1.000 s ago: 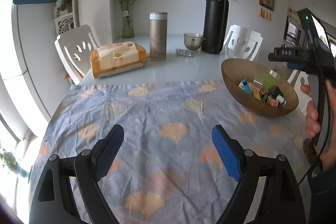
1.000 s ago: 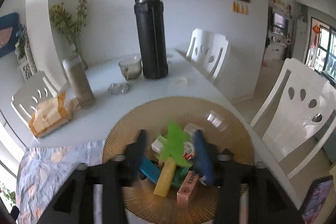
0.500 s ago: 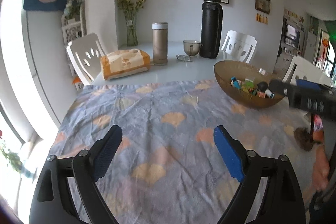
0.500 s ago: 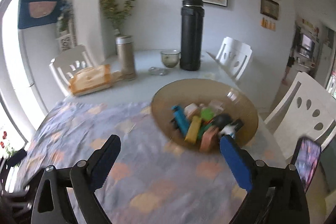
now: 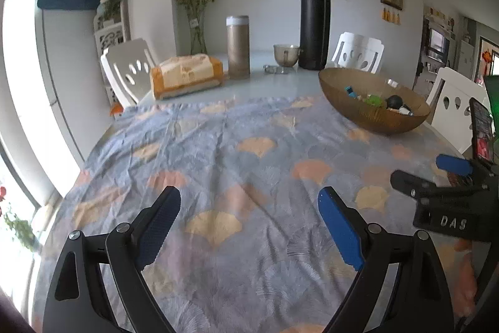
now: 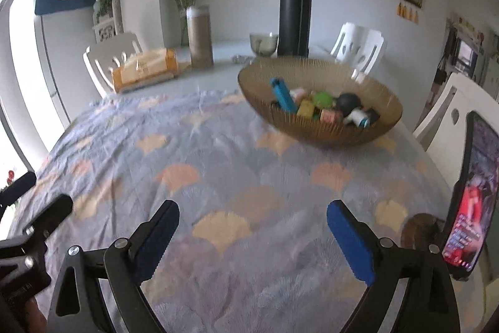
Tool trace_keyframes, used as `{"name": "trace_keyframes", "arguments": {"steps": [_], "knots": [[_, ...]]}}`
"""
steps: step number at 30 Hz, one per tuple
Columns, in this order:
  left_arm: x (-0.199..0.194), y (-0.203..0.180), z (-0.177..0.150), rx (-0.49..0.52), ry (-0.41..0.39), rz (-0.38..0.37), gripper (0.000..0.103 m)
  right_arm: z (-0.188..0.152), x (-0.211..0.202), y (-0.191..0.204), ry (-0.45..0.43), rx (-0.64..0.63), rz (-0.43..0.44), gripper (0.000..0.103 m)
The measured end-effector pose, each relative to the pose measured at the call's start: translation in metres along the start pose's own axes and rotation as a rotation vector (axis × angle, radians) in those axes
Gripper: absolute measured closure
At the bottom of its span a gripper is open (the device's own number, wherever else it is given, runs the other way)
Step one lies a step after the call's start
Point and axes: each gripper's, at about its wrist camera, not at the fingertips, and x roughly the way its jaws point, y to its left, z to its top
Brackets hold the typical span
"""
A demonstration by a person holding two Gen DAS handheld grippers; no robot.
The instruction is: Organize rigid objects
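A brown ribbed glass bowl (image 6: 321, 130) stands on the cloth-covered table and is also in the left wrist view (image 5: 374, 120). Several small rigid pieces lie in it: a blue piece (image 6: 282, 95), a yellow block (image 6: 305, 108), a green piece (image 6: 322, 99), a black ball (image 6: 347, 102). My right gripper (image 6: 252, 209) is open and empty, low over the cloth and well short of the bowl. My left gripper (image 5: 248, 198) is open and empty over the cloth's near middle. Each shows at the edge of the other's view: right gripper (image 5: 427, 173), left gripper (image 6: 37, 197).
Behind the bowl stand a tall black flask (image 6: 294, 5), a beige tumbler (image 6: 201, 36), a glass cup (image 6: 263, 42) and an orange tissue pack (image 6: 145, 69). A lit phone (image 6: 472, 202) stands upright at the table's right edge. White chairs (image 6: 358, 47) ring the table.
The right gripper was over the bowl with a green piece between its fingers; it has opened, left the piece in the bowl and drawn back low. The left gripper has also drawn back.
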Motion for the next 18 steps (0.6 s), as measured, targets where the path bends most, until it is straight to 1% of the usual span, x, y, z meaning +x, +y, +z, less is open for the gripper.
{"name": "trace_keyframes", "arguments": {"steps": [2,4,6,7,11,14,18], "knots": [[0.007,0.003,-0.005,-0.016,0.016,0.0,0.014,-0.004,0.006,0.004,0.017,-0.014,-0.007,0.008],[0.016,0.007,-0.007,-0.038,0.061,0.006,0.014,-0.009,0.012,0.007,0.028,-0.025,-0.014,0.008],[0.018,0.014,-0.007,-0.075,0.067,-0.006,0.014,-0.013,0.018,0.009,0.048,-0.028,-0.028,0.008],[0.018,0.018,-0.008,-0.098,0.067,-0.014,0.014,-0.013,0.018,0.01,0.045,-0.03,-0.039,0.008],[0.021,0.025,-0.01,-0.137,0.084,-0.038,0.014,-0.015,0.014,0.016,0.022,-0.048,-0.07,0.008],[0.022,0.024,-0.01,-0.138,0.091,-0.039,0.014,-0.018,0.012,0.028,0.004,-0.107,-0.109,0.008],[0.02,0.018,-0.01,-0.105,0.084,-0.026,0.013,-0.018,0.011,0.033,0.002,-0.133,-0.116,0.008]]}}
